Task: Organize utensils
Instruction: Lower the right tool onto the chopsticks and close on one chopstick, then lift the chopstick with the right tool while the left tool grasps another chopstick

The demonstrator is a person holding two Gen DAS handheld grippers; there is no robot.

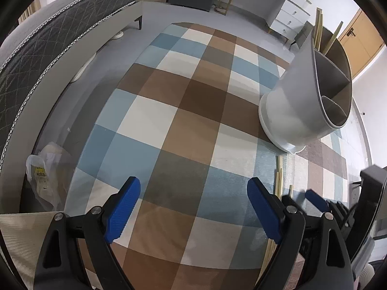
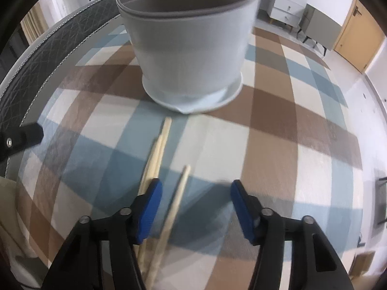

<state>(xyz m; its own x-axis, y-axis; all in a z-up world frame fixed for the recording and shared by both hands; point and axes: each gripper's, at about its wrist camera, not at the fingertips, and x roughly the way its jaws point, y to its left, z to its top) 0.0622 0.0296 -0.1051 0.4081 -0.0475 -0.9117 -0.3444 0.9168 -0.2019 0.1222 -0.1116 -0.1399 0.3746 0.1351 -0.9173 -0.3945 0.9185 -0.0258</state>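
Note:
A white utensil holder (image 1: 300, 106) with inner dividers stands on the checkered tablecloth (image 1: 183, 125), and two chopsticks (image 1: 319, 29) stick out of its far side. In the right wrist view the holder (image 2: 191, 48) is straight ahead. Several loose wooden chopsticks (image 2: 159, 149) lie on the cloth in front of it. My right gripper (image 2: 194, 191) is open just above them, one chopstick (image 2: 179, 198) between its fingers. My left gripper (image 1: 193, 188) is open and empty over the cloth, left of the holder. The chopsticks (image 1: 279, 176) also show by its right finger.
A dark quilted sofa (image 1: 48, 38) runs along the left of the table. A plastic bag (image 1: 43, 176) lies on the floor beside it. A white drawer unit (image 1: 287, 14) and a wooden door (image 1: 360, 33) stand at the back right.

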